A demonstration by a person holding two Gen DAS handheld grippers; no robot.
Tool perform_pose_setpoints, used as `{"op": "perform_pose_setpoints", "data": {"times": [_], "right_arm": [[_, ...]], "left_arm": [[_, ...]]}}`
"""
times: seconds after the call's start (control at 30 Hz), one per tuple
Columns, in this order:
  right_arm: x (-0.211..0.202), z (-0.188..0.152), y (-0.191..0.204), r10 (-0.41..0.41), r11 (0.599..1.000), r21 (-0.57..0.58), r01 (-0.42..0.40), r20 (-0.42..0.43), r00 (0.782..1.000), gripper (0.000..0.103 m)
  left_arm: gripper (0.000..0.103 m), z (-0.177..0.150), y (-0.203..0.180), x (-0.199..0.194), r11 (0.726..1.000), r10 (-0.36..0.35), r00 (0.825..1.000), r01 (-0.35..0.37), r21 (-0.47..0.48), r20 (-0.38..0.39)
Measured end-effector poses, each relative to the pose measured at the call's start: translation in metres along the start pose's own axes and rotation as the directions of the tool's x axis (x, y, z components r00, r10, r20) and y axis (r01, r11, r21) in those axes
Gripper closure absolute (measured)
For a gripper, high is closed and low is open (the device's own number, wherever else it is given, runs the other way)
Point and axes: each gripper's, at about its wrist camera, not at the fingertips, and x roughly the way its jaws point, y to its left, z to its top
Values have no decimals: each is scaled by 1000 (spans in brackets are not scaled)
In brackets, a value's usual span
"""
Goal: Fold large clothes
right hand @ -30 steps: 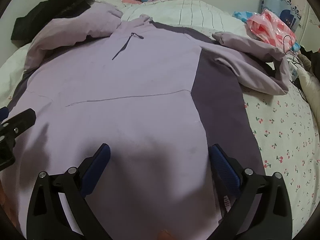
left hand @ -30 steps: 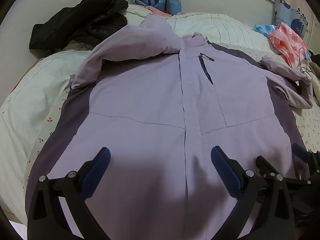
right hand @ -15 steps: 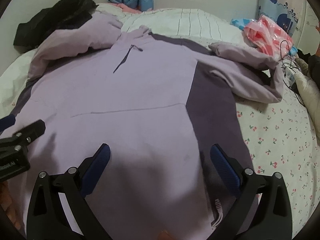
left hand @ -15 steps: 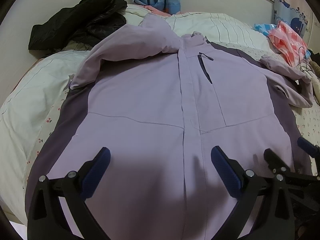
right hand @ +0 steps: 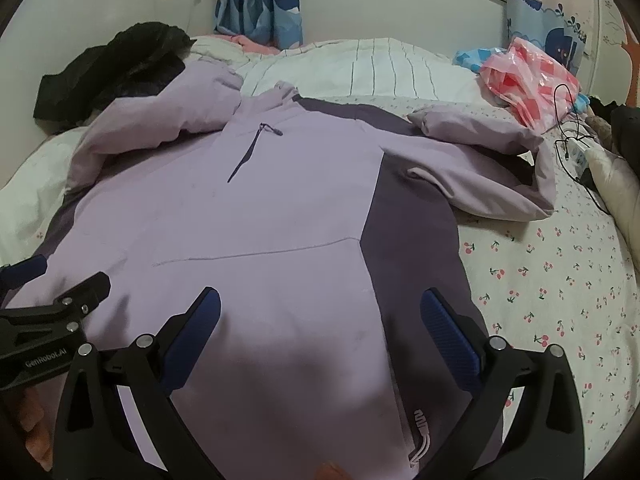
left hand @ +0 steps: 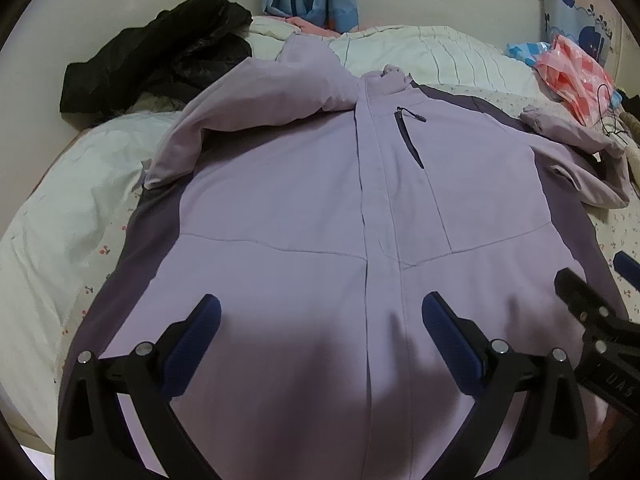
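A large lilac jacket (left hand: 320, 200) with dark purple side panels lies front up on the bed; it also shows in the right wrist view (right hand: 260, 220). Its left sleeve (left hand: 256, 104) is folded up near the collar. Its right sleeve (right hand: 492, 160) lies bunched out to the right. My left gripper (left hand: 320, 312) is open and empty above the lower front, over the zip line. My right gripper (right hand: 320, 308) is open and empty above the lower right front, near the dark panel (right hand: 412, 224). Each gripper shows at the edge of the other's view.
A black coat (left hand: 160, 56) lies at the back left by the wall. A striped white duvet (right hand: 360, 64) lies behind the jacket. A pink plastic bag (right hand: 528, 76) and a black cable (right hand: 572, 136) lie at the back right. The cherry-print sheet (right hand: 560, 280) lies to the right.
Both grippers have drawn back and risen a little, so more of the bed shows. The right gripper has shifted right, away from the left one. Both stay open. The jacket has not moved.
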Motion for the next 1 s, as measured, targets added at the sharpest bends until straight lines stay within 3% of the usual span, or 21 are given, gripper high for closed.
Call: {"op": "perform_pose_setpoints", "data": {"times": [0.37, 1.0], "right_arm": [[-9, 2, -5, 8, 1000, 23, -9, 38, 999, 6], [-14, 5, -9, -12, 1000, 28, 10, 50, 999, 6]], "left_arm": [[6, 0, -9, -6, 998, 33, 999, -35, 44, 35], [6, -1, -14, -11, 998, 17, 998, -20, 53, 52]]}}
